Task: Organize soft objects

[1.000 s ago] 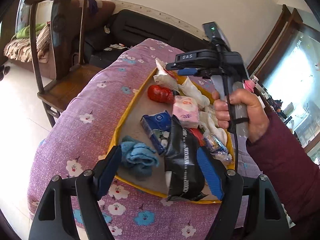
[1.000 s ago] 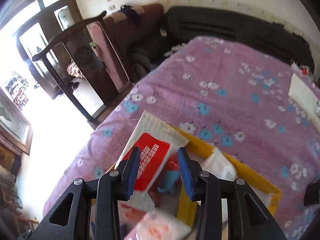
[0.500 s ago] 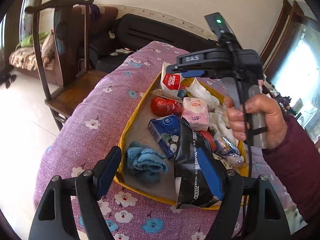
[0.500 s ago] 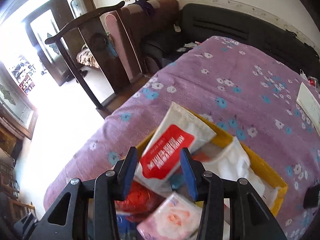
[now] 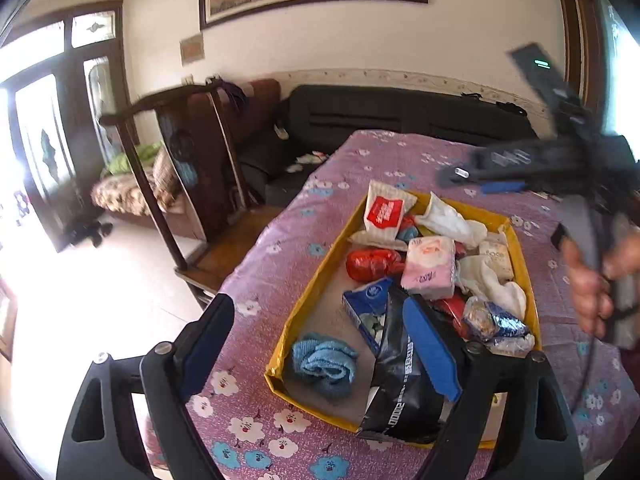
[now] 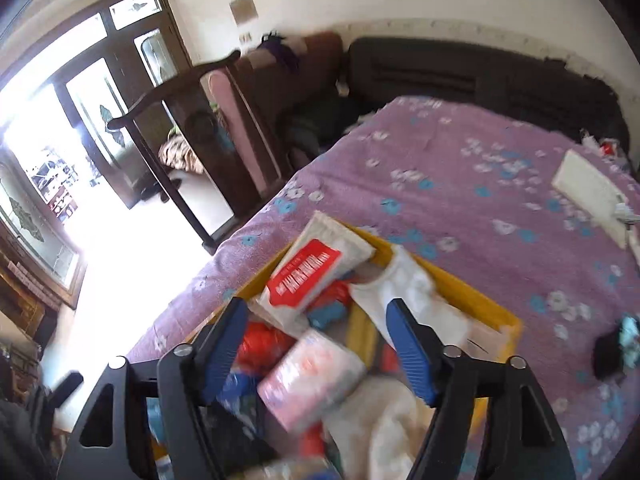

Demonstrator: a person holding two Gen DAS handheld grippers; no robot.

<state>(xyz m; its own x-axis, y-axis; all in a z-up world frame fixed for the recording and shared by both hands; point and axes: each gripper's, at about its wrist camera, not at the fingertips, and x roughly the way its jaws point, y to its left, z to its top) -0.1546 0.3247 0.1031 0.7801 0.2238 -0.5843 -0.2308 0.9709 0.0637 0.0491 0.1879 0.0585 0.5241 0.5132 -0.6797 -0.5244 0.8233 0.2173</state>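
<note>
A yellow tray (image 5: 304, 304) on the purple flowered cloth holds several soft items: a white-and-red packet (image 5: 384, 210) at its far corner, a pink tissue pack (image 5: 430, 268), white cloths (image 5: 448, 220), a blue cloth (image 5: 324, 364) and a black packet (image 5: 400, 384) leaning on the near rim. My left gripper (image 5: 320, 312) hovers over the near end, jaws opening; the black packet lies behind its right pad, not pressed. My right gripper (image 6: 316, 308) hangs above the far end, jaws opening and empty, the white-and-red packet (image 6: 304, 272) lying free ahead of it.
A dark wooden chair (image 5: 180, 152) stands off the table's left edge. A black sofa (image 5: 400, 116) runs behind. On the cloth beyond the tray lie a flat white object (image 6: 588, 196) and a small dark item (image 6: 612, 348). The person's hand (image 5: 592, 280) holds the blurred right gripper.
The right gripper let go of the white-and-red packet, which now rests at the tray's far corner, and drew back upward with wider jaws. The left gripper rose, tilted and widened.
</note>
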